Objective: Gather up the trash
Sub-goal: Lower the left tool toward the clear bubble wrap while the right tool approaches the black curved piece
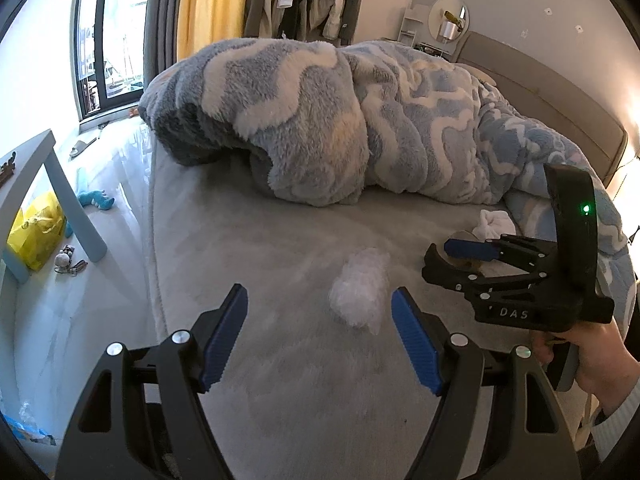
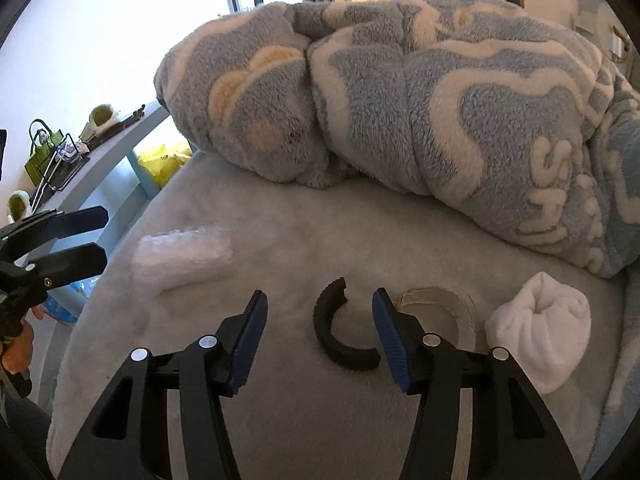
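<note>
Two open grippers [image 1: 320, 336] [image 2: 320, 344] over fuzzy grey bedding [image 2: 280, 420]: crinkly clear plastic wad [image 1: 358, 294], curved black rubbery strip [image 2: 340, 336].

Sunlit bedroom window [image 1: 108, 40], grey bed [image 1: 248, 240]

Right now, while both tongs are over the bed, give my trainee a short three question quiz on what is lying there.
1. True or false: the left tongs are clamped on the clear plastic wad.
2. Which item lies between the fingers of the right tongs? A, the rolled white sock; B, the black curved piece; C, the fleece blanket.
3. Fill in: all the small items rest on the grey ___.

Key
1. False. The fingers stand apart and the wad lies just ahead of them, untouched.
2. B. It lies on the bed sheet, with neither pad pressing on it.
3. Bed sheet.
</note>
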Available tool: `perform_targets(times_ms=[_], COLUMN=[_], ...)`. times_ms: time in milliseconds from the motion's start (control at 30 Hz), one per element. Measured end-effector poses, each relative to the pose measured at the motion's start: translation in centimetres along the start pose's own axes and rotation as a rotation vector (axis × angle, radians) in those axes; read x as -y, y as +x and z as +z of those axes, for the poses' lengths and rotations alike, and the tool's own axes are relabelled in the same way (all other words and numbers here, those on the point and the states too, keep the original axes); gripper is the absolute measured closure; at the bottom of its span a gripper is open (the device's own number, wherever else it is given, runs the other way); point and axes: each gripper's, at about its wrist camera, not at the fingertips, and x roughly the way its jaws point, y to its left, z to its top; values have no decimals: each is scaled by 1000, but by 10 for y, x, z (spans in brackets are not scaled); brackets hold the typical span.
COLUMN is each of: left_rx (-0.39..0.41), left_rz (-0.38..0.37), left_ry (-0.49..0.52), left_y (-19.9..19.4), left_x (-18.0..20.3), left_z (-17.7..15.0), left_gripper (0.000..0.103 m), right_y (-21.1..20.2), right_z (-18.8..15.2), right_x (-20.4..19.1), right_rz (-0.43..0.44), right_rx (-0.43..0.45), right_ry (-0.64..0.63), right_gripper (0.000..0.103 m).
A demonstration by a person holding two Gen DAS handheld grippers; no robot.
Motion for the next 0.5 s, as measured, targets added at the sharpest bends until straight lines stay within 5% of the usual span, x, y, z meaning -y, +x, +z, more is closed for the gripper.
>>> perform_targets(times_ms=[500], left_rx=[-32], left_rz=[-16], left_ry=[-6], left_y=[34], left_x=[3], left_z=[4], left_gripper=[26], right_y=[17], right_z=[6], right_x=[8], right_rz=[32], right_rx=[-24], right_ry=[-36], right_gripper=[74])
